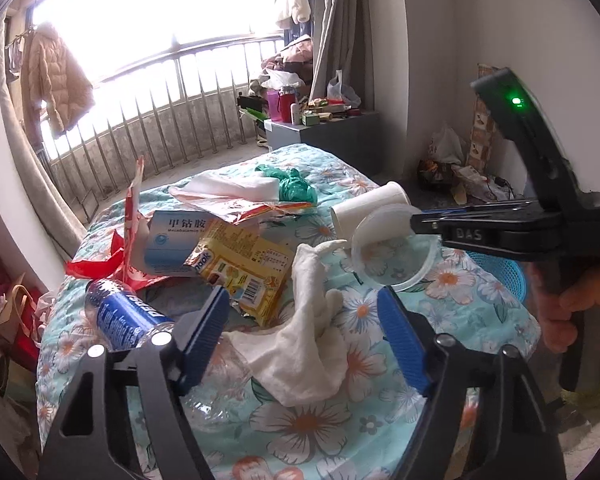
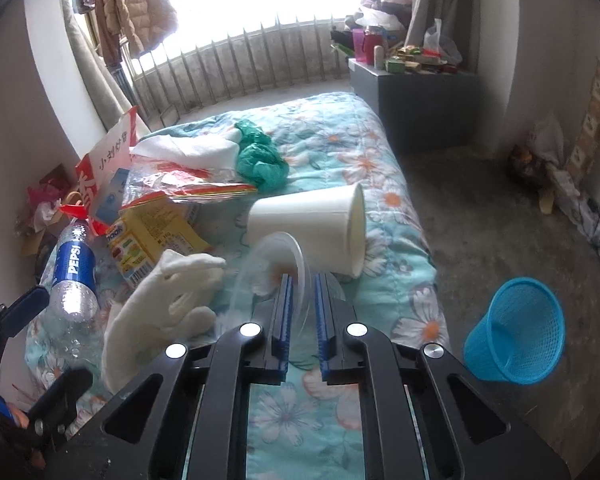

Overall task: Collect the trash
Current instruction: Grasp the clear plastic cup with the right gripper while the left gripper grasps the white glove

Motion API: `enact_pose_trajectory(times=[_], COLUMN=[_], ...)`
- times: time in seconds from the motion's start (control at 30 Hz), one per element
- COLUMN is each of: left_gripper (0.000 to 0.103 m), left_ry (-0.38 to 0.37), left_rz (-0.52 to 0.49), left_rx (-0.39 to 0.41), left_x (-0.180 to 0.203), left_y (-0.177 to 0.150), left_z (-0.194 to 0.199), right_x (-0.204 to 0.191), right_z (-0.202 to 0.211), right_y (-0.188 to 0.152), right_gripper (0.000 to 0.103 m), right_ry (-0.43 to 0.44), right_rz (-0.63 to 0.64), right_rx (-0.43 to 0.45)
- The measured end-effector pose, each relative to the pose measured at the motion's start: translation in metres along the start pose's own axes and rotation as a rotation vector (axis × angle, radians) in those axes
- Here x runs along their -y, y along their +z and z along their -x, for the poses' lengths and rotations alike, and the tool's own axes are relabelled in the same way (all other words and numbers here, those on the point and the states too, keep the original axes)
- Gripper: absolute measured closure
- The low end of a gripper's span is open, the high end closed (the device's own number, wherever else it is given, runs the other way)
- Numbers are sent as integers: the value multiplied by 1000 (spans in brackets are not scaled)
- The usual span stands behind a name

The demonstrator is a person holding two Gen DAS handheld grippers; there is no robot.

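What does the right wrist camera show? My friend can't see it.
The right gripper pinches a clear plastic lid on a flowery bedspread. A white paper cup lies on its side just behind, and a blue mesh basket waits on the floor.

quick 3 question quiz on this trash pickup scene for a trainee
1. True or false: the right tongs are closed on the clear plastic lid.
2. Which lies nearest the open left tongs: A) white cloth B) green bag C) paper cup?
3. What colour is the basket on the floor?

Key: 1 true; 2 A; 3 blue.
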State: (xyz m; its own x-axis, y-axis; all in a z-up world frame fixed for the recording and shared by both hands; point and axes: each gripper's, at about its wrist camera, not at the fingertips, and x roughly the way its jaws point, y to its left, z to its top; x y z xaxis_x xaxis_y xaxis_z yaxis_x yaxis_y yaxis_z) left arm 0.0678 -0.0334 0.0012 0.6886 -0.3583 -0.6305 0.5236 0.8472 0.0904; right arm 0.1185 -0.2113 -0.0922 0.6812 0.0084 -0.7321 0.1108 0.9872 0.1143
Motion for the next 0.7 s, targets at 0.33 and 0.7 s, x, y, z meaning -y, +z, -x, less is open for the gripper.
enact_pose_trajectory(times=[0.33, 0.7], left_gripper=[100, 102], left_ry=[16, -84], left_rz=[2, 117], left_rx=[-142, -53], left_x=[6, 8], left_y=[8, 44], left_z=[-47, -2], right_x=[43, 80], right_z=[19, 53], right_y=[-16, -17], right_gripper=[100, 100], right_ry=[51, 166], right_rz=[-111, -205], right_rx=[-10, 97])
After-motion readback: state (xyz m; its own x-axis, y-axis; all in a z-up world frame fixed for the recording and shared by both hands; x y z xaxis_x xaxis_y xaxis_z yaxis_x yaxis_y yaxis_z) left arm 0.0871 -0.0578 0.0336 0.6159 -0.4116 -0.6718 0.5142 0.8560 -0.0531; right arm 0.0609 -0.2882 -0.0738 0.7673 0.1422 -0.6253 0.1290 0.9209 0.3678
